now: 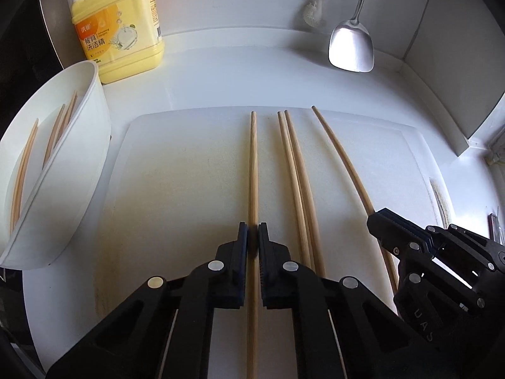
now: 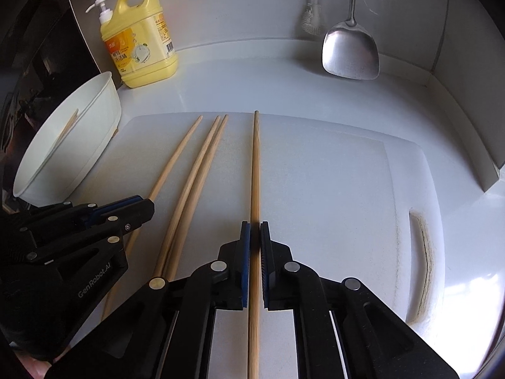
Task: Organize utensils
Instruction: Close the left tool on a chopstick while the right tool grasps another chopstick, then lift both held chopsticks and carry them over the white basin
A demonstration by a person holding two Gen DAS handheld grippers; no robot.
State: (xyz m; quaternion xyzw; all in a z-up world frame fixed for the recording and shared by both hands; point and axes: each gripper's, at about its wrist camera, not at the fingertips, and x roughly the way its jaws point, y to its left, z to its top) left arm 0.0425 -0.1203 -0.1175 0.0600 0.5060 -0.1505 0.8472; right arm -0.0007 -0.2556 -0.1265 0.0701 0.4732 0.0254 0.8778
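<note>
Pinching one chopstick [image 1: 252,170] in our left gripper [image 1: 253,237] and another [image 2: 255,170] in our right gripper [image 2: 255,237] at lower centre, we risk either thin stick rolling from the pads during lifting.

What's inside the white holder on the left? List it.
White holder: several wooden chopsticks lean inside. Its near wall hides their lower ends and the bottom, so an exact count is uncertain.

A yellow detergent bottle [image 1: 118,28] stands at the counter's [image 1: 236,72] back left — a white brush [image 1: 314,12] hangs on the wall.
</note>
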